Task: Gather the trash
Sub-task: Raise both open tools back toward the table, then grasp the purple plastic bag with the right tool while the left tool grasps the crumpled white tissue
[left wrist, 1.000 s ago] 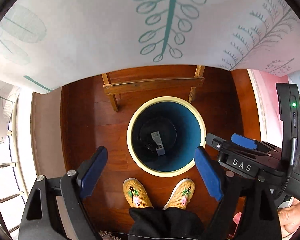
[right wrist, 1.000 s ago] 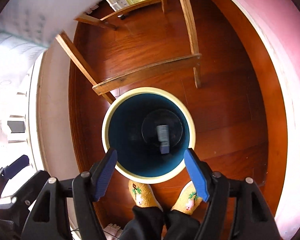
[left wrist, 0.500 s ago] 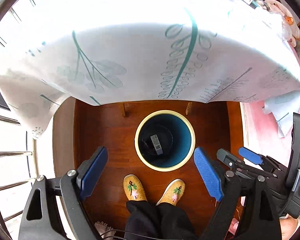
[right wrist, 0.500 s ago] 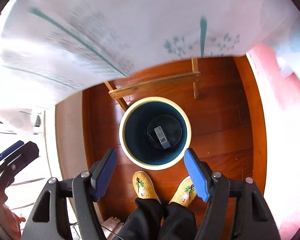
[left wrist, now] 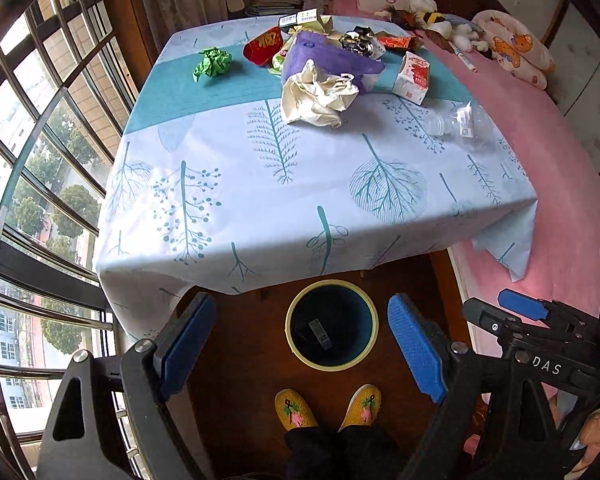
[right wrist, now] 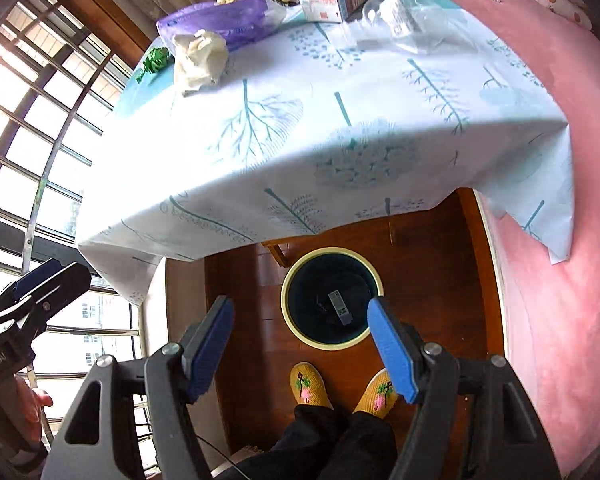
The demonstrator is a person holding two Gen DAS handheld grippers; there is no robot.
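While one small box (left wrist: 320, 334) lies in bin (left wrist: 367, 354) | counter (left wrist: 236, 184) trash remains | left gripper (left wrist: 302, 350), right gripper (right wrist: 300, 348): apart, empty

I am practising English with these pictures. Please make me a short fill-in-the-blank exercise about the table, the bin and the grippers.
1. The trash bin stands on the wooden ____ in front of the person's yellow slippers.
2. The crumpled paper ball near the window side of the table is ____ in colour.
3. Both the left gripper and the right gripper have their jaws ____ and hold nothing.

Missing words: floor; green; open
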